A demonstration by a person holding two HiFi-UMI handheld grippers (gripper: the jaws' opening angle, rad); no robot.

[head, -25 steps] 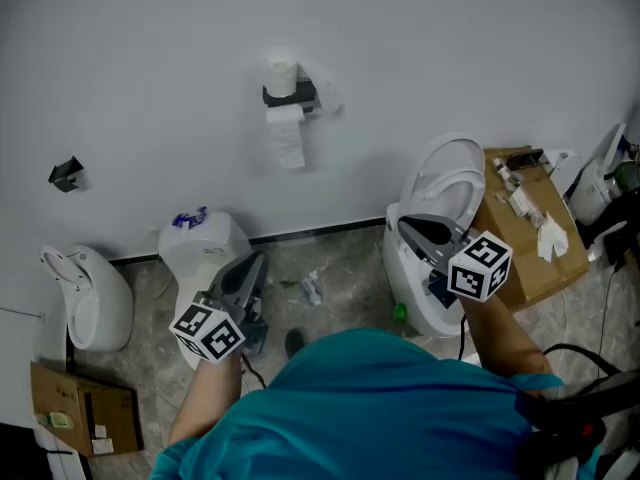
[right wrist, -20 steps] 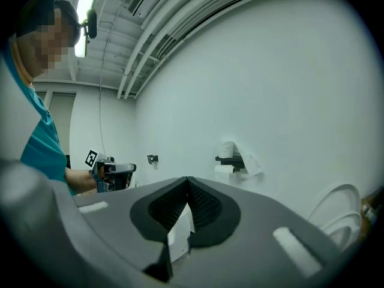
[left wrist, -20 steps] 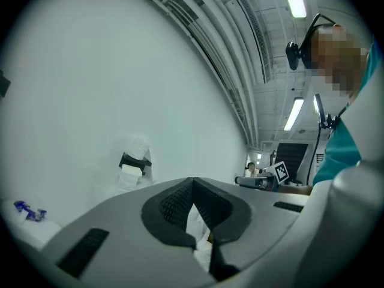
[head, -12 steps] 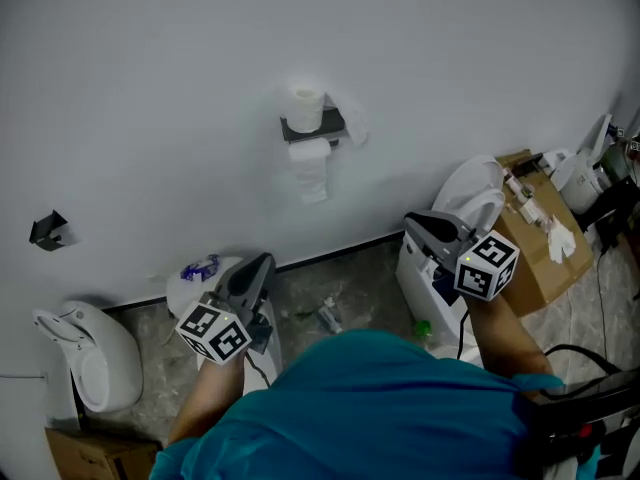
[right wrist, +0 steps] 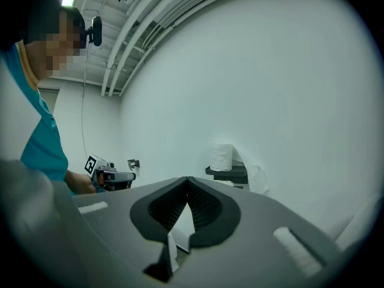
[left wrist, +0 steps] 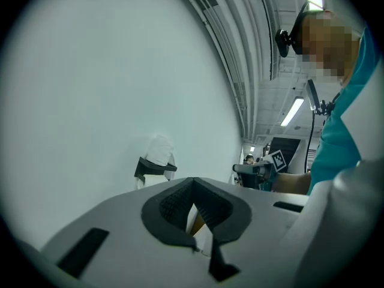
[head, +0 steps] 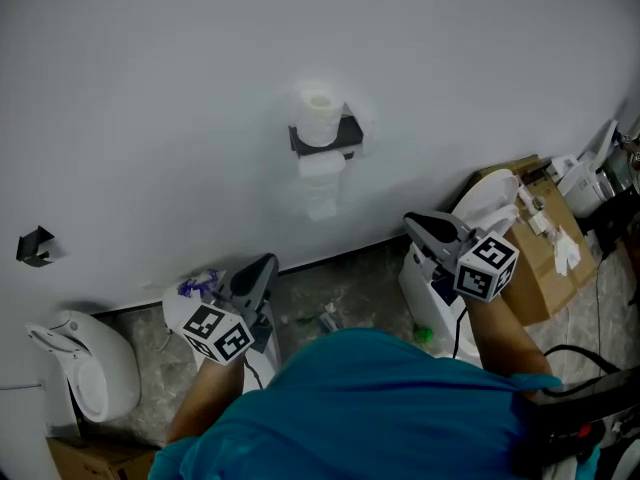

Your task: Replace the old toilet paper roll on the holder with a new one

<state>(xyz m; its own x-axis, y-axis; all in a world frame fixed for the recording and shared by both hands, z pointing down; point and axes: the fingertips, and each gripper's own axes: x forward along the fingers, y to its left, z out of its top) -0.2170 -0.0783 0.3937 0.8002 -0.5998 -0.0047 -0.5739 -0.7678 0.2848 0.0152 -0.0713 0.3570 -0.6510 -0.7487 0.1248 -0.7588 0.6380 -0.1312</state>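
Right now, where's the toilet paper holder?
Head view, upper centre: the holder is mounted on the white wall, a roll standing on top, up-left of the toilet.

White toilet [head: 488, 193] beside cardboard box [head: 530, 283]

even bright light, soft shadows; gripper views fisheye-warped, dark corners

paper roll [head: 320, 116] blurred, cardboard box [head: 75, 460] cut off
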